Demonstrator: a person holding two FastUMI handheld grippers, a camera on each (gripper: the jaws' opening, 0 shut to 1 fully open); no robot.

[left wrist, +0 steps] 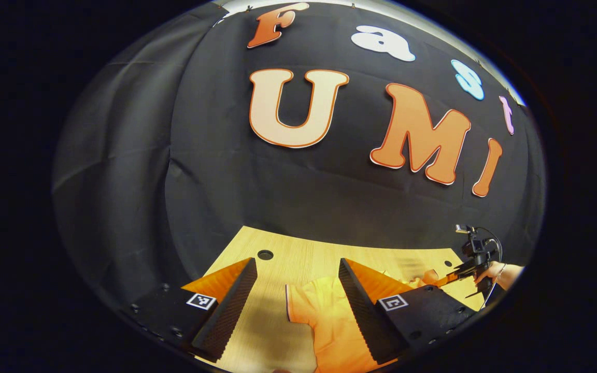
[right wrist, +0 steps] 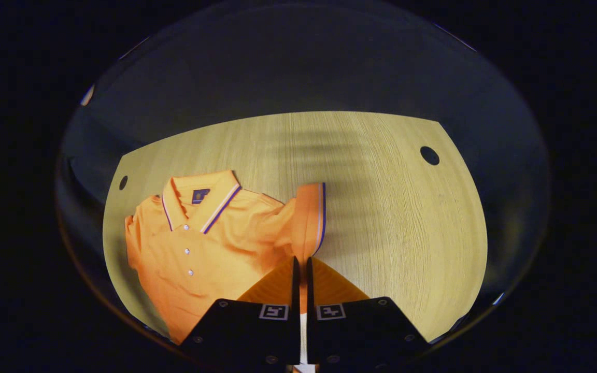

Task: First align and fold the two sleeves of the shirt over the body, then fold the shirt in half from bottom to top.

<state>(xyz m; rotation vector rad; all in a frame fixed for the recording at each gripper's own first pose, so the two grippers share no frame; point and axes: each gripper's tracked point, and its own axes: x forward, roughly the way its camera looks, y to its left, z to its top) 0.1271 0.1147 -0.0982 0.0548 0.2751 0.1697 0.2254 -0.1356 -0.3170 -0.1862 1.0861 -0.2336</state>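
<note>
Right gripper view: the shirt's sleeve [right wrist: 310, 220] is pinched by the right gripper [right wrist: 301, 269]; the left gripper [left wrist: 296, 290] is held spread above the shirt [left wrist: 329, 321].

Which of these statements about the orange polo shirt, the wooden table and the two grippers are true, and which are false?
1. The left gripper is open. True.
2. The right gripper is wide open. False: its fingers are closed, at the shirt's sleeve.
3. The orange polo shirt lies on a light wooden table. True.
4. The shirt's collar is plain white. False: it is orange with striped trim.
</note>
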